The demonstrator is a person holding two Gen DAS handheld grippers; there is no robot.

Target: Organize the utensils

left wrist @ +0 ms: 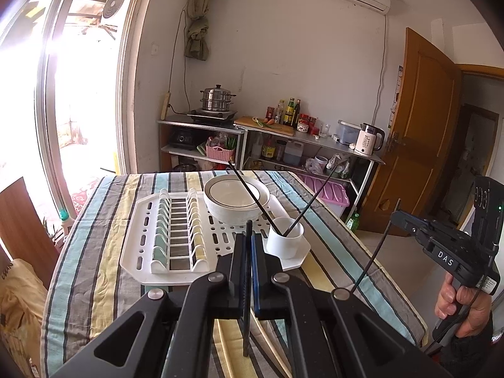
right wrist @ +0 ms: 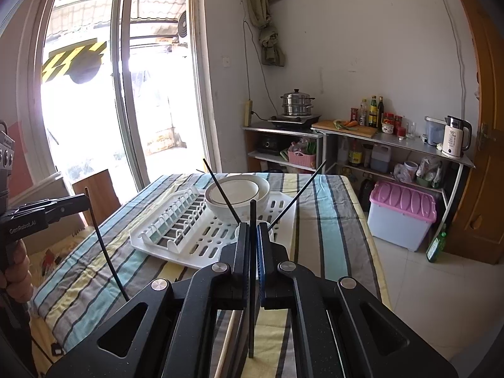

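- Left gripper (left wrist: 249,239) clamps a black chopstick (left wrist: 248,283) upright, near the white cup (left wrist: 285,241).
- White cup on the drying rack (left wrist: 176,271) holds two chopsticks (left wrist: 249,193).
- Right gripper (right wrist: 253,236) pinches another chopstick (right wrist: 252,283), near the cup.

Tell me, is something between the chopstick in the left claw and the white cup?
Nothing visible stands between. The left claw holds its chopstick upright, short of the cup. Two chopsticks already lean in the cup, but its mouth has room.
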